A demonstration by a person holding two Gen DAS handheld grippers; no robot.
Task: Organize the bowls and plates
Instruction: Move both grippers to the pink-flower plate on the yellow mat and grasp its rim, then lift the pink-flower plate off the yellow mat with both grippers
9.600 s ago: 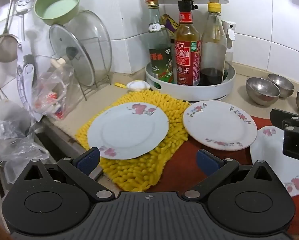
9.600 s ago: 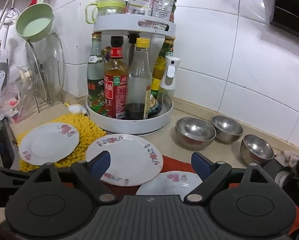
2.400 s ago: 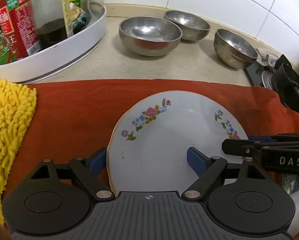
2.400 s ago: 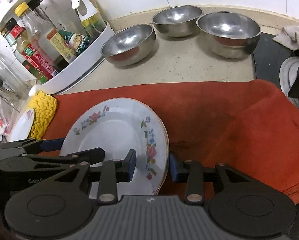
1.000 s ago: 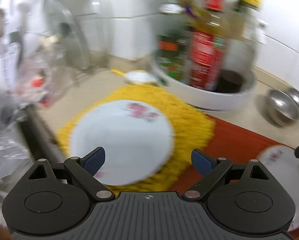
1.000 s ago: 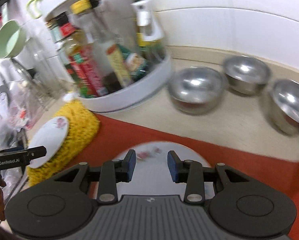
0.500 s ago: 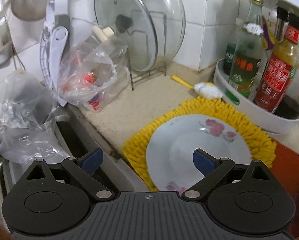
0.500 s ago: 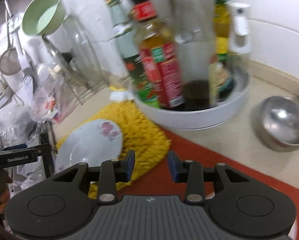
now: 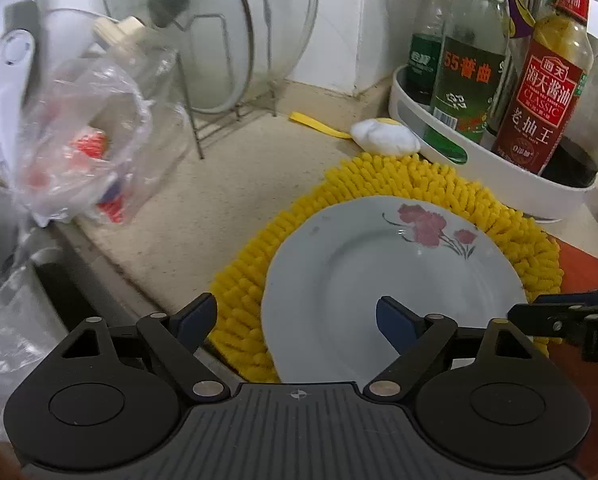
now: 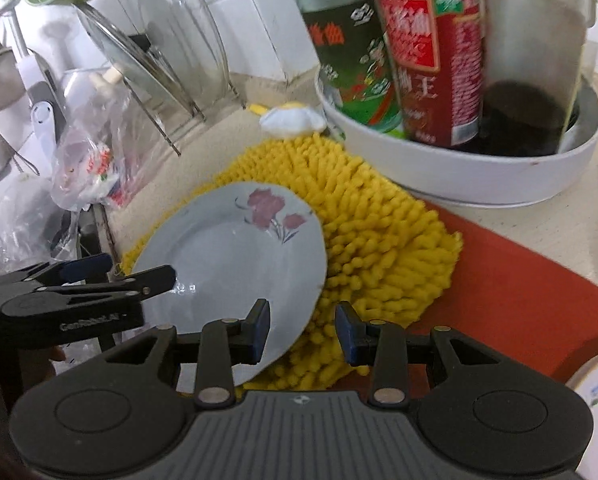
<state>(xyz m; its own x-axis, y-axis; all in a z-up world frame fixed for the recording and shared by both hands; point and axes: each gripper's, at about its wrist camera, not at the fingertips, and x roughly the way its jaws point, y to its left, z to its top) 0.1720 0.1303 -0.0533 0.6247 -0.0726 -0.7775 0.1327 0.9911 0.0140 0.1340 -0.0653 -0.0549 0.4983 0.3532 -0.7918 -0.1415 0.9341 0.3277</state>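
A white plate with a pink flower (image 9: 379, 264) lies on a yellow shaggy mat (image 9: 383, 176); it also shows in the right wrist view (image 10: 227, 256). My left gripper (image 9: 295, 318) is open, its jaws straddling the plate's near left rim. My right gripper (image 10: 302, 332) is partly open and empty, its jaws on either side of the plate's right edge. The rim of the stacked plates (image 10: 597, 384) shows at the far right on the red cloth (image 10: 515, 304).
A white turntable tray (image 9: 491, 172) holds sauce bottles (image 9: 547, 92) behind the mat. A wire rack with glass lids (image 9: 215, 40) and a plastic bag (image 9: 79, 152) stand at the left. The sink edge (image 9: 67, 272) runs along the left. A white and yellow sponge (image 9: 385, 138) lies by the tray.
Both grippers have left the stacked plates on the red cloth and moved left and down to the flowered plate on the yellow mat, now flanking its rim.
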